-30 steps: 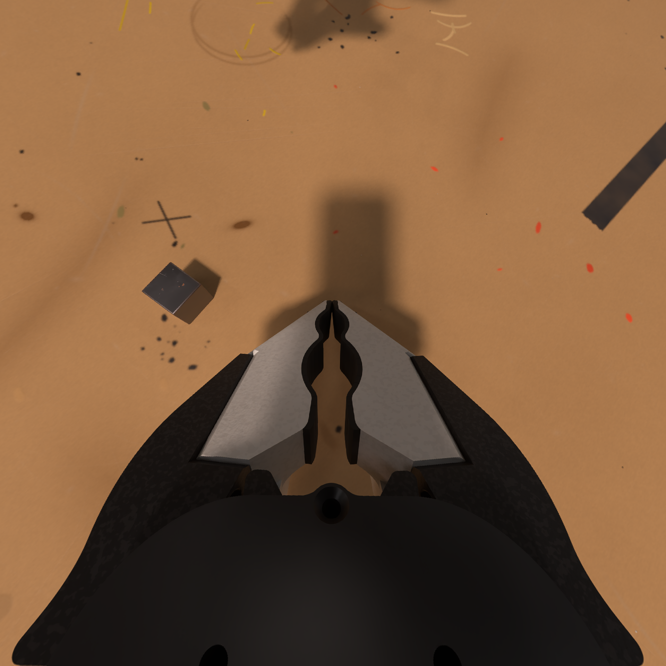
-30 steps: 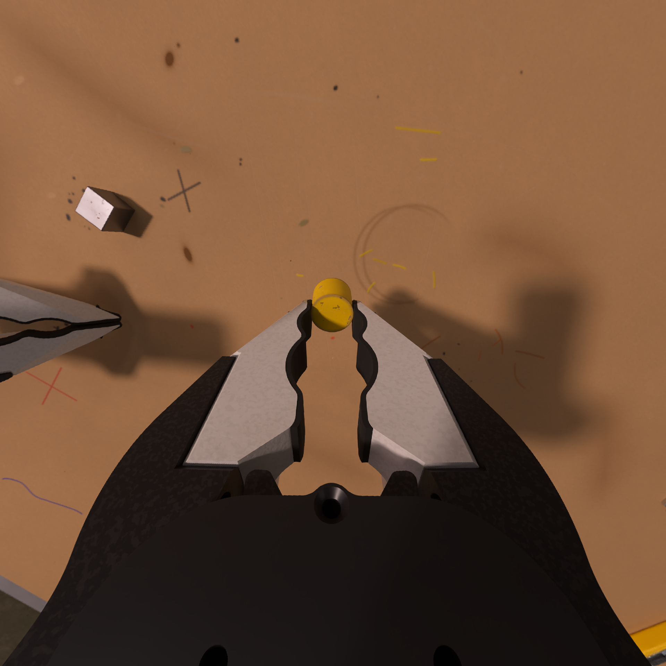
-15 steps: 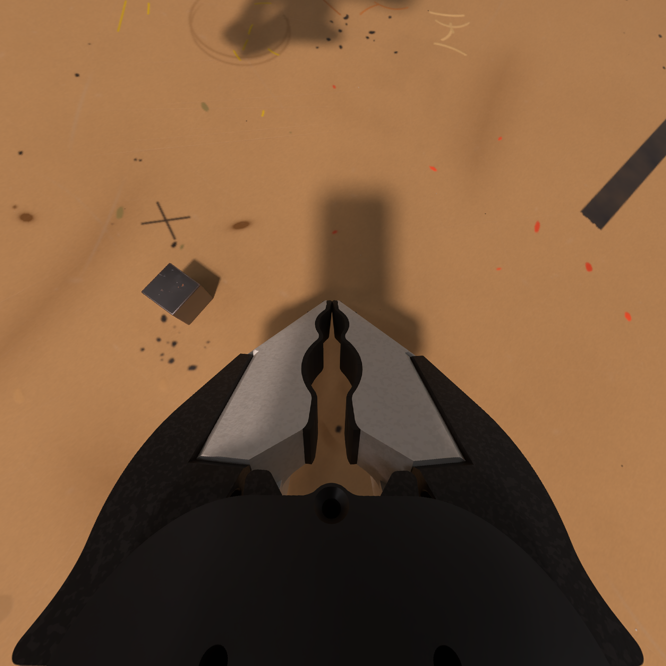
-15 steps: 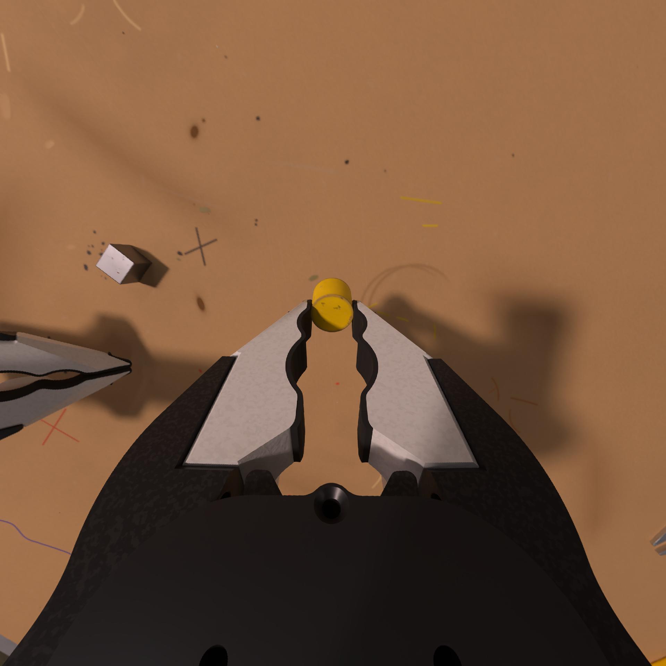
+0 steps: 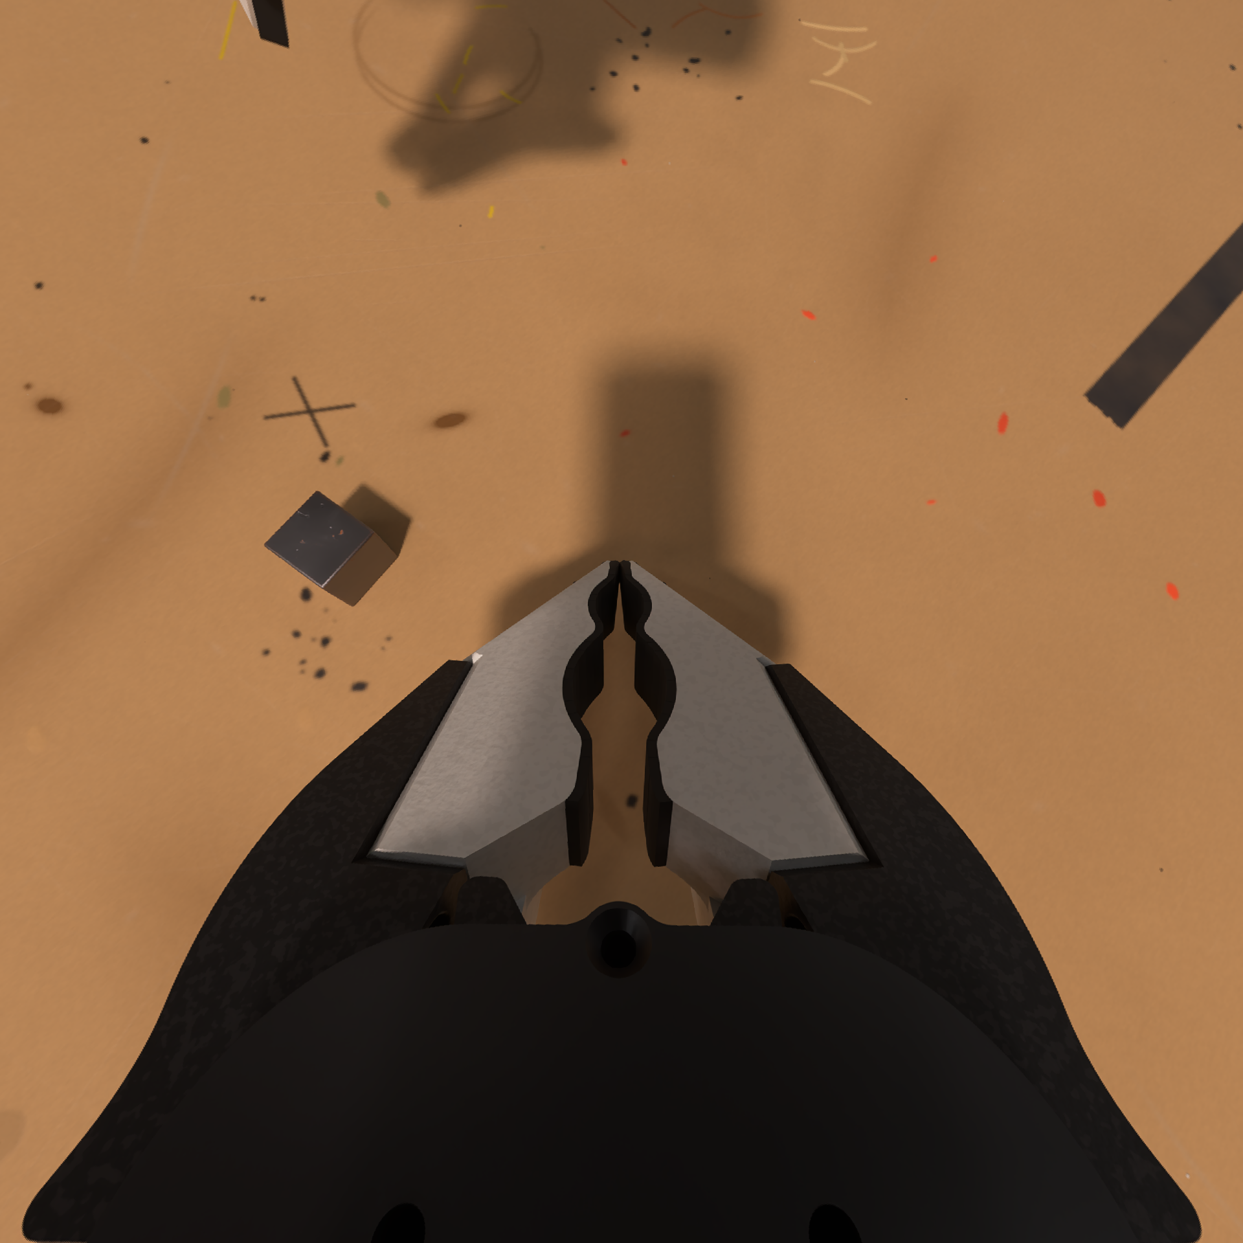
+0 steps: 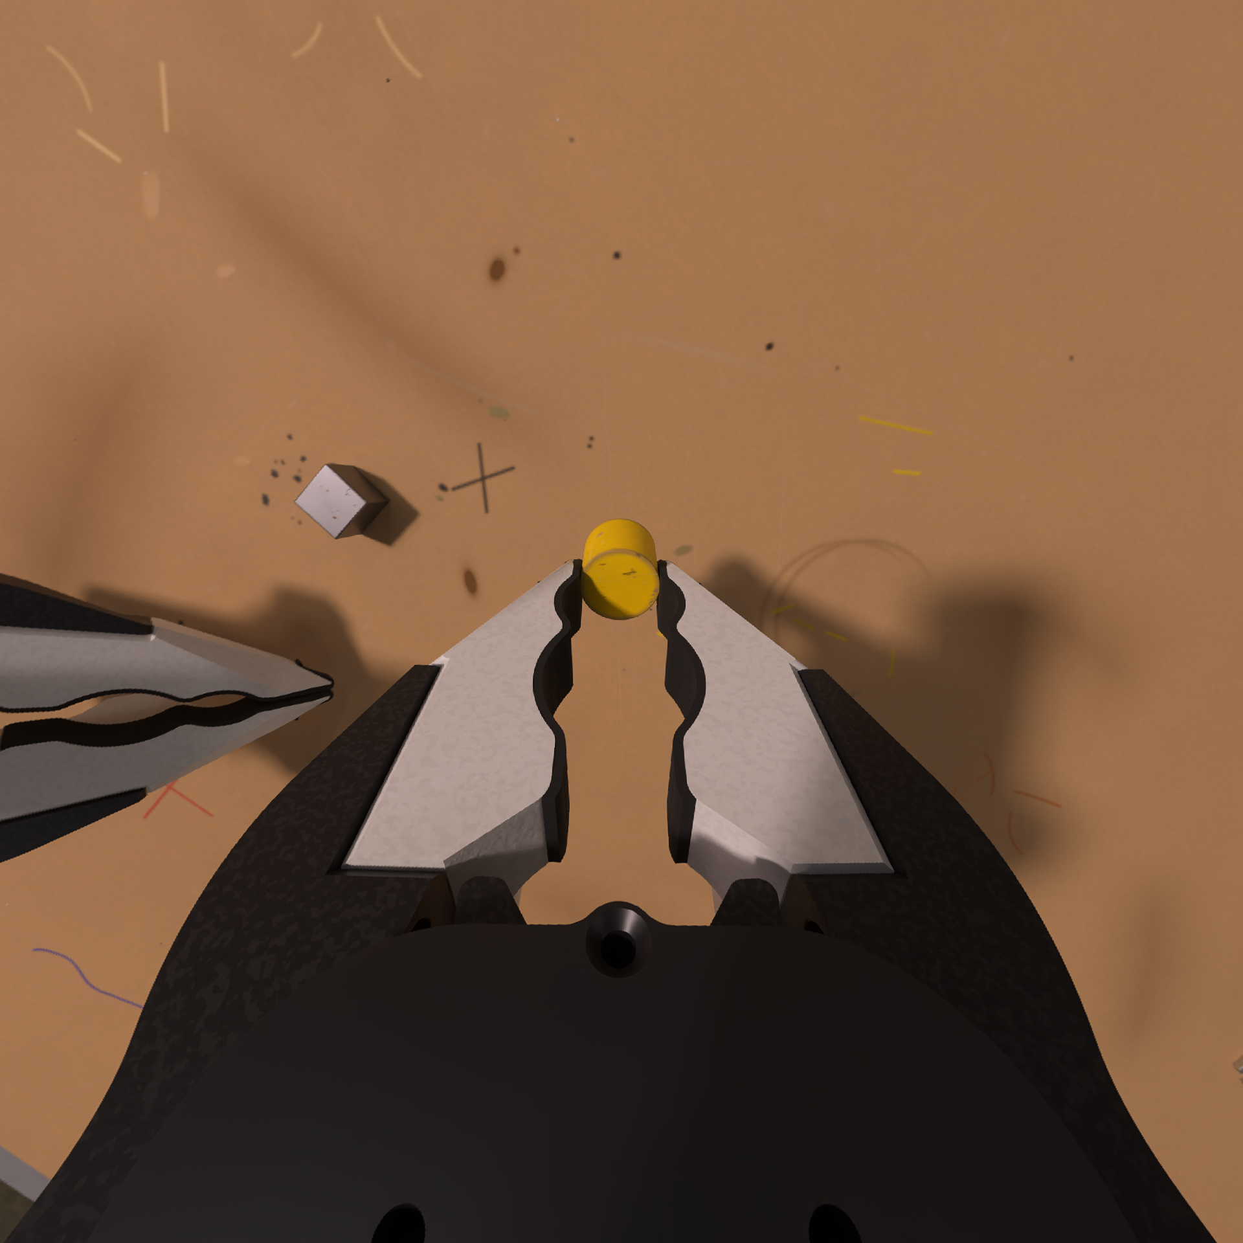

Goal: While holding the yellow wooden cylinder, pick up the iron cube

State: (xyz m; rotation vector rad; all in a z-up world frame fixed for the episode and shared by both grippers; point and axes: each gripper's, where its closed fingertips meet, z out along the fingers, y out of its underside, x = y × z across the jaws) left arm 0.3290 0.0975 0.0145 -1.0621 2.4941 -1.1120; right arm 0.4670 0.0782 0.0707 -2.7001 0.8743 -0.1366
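The iron cube (image 5: 329, 546) is a small dark grey block on the brown table, ahead and to the left of my left gripper (image 5: 619, 566), which is shut and empty. In the right wrist view the cube (image 6: 342, 500) looks pale grey and lies ahead to the left. My right gripper (image 6: 619, 572) is shut on the yellow wooden cylinder (image 6: 619, 569), held at its fingertips above the table. The left gripper also shows in the right wrist view (image 6: 326, 683) at the left edge, shut, nearer than the cube.
The brown tabletop (image 5: 874, 639) is marked with specks, a black cross (image 5: 309, 410) beyond the cube and a dark strip (image 5: 1170, 329) at the right. A corner of the right gripper shows at the top left of the left wrist view (image 5: 266, 20).
My right gripper has risen and pulled back with the cylinder, so the table looks farther and the cube has slid toward the centre. The left gripper has not moved.
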